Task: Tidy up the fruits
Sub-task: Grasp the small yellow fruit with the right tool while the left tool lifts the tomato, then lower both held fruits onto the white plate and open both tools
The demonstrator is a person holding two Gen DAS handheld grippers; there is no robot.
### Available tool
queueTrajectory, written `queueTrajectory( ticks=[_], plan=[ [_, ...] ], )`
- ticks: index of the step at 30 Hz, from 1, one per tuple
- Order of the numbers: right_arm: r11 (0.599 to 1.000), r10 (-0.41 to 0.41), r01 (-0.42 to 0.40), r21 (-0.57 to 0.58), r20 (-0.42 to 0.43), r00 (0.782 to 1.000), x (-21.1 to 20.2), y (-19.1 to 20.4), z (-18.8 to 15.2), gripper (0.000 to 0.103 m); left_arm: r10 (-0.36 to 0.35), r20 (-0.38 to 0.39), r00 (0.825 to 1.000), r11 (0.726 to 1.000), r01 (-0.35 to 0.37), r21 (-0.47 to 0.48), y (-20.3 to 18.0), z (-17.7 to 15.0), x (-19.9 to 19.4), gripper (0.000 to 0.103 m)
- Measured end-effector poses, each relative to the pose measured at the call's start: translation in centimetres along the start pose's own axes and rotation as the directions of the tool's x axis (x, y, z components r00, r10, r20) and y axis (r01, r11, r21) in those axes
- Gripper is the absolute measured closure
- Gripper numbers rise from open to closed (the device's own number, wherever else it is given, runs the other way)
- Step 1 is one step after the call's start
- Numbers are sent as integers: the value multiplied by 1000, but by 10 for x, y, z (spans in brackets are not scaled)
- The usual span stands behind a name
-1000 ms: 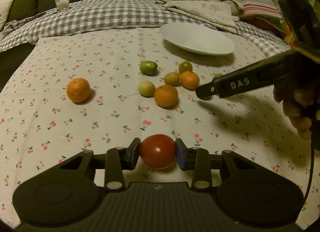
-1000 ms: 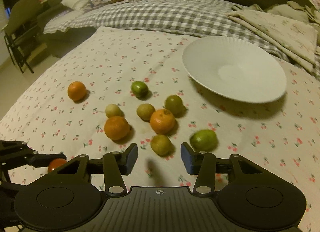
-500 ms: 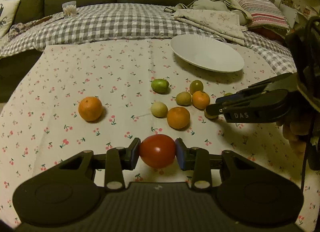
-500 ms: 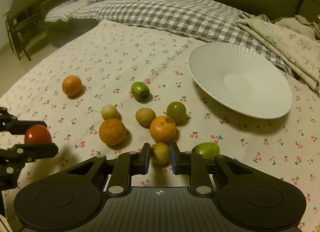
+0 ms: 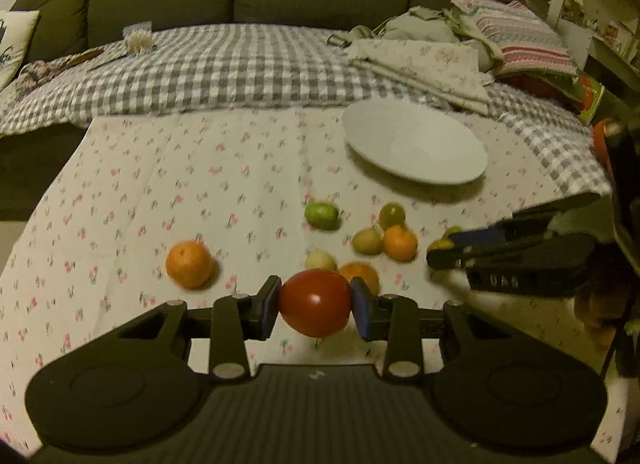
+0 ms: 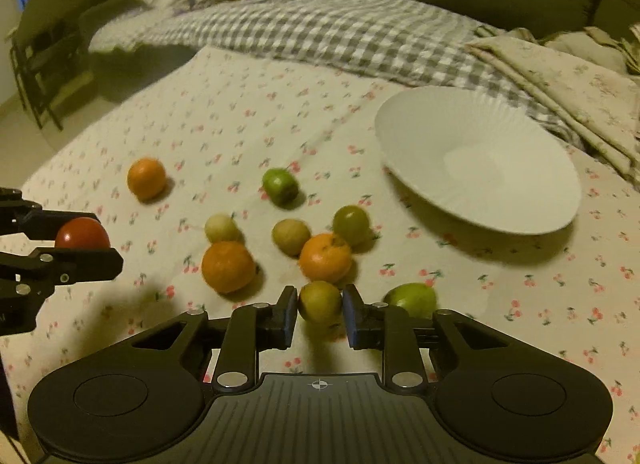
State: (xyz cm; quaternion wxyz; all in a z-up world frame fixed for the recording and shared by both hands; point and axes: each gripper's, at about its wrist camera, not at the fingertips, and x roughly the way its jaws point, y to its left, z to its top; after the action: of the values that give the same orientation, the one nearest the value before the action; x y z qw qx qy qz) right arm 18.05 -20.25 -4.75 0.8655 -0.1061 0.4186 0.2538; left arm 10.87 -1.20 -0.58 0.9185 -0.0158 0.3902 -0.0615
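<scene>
Two tools were loaded: left tool (image 5: 315,304) pinched a red tomato (image 5: 315,302), right tool (image 6: 319,311) pinched a small yellow-green fruit (image 6: 319,302), both just above the table (image 6: 240,136). Step looked like carry. Next: move both over the empty white plate (image 6: 532,208) and release.

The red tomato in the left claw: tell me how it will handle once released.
The red tomato looks round and glossy, so it would probably roll on the flat tablecloth. The left claw grips only its sides; a hard squeeze may bruise it.
</scene>
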Motion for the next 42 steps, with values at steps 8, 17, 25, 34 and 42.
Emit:
queueTrajectory(
  ticks=[8, 17, 25, 34, 42],
  plan=[
    [999, -24, 23, 25, 50, 998, -29, -10, 8, 80, -34, 46, 998, 999, 32, 41, -10, 44, 10, 67],
    [989, -123, 112, 96, 121, 985, -48, -49, 24, 79, -64, 99, 993, 992, 53, 112, -28, 82, 54, 67],
    [978, -191, 177, 113, 133, 973, -40, -76, 29, 79, -88, 118, 989, 985, 69, 160, -40, 108, 97, 67],
    [966, -237, 218, 142, 139, 961, -16, -103, 42, 79, -119, 105, 987, 972, 94, 215, -57, 120, 139, 67],
    [967, -226, 206, 147, 129, 966, 13, -115, 50, 79, -151, 62, 987, 958, 130, 256, -64, 120, 172, 67]
  ],
)
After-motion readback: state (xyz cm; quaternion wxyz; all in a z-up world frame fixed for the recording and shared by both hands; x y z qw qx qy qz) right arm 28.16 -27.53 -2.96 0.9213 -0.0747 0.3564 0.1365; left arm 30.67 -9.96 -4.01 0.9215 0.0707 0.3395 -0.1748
